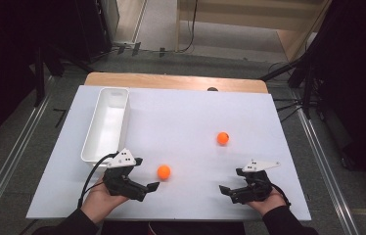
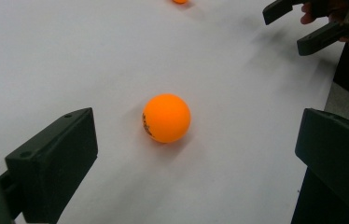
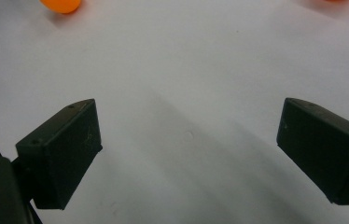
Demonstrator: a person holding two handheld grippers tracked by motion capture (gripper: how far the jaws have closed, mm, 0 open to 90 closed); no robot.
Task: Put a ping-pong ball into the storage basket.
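Observation:
Two orange balls lie on the white table top [image 1: 186, 117]. The near ball [image 1: 164, 172] [image 2: 166, 118] rests just ahead of my left gripper [image 1: 144, 174] [image 2: 199, 140], whose jaws stand wide apart and touch nothing. The far ball [image 1: 223, 138] [image 2: 180, 1] lies toward the middle right. My right gripper [image 1: 232, 181] [image 3: 186, 126] is open over bare table near the front right edge and points across at the left one. In the right gripper view, an orange ball [image 3: 61, 4] peeks in at the top left. The right gripper [image 2: 296, 25] also appears at the top right of the left gripper view.
A long white bin [image 1: 107, 122] stands empty along the table's left side, just beyond my left hand. The wooden desk edge [image 1: 171, 81] runs along the back. Grey floor with metal rails surrounds the table.

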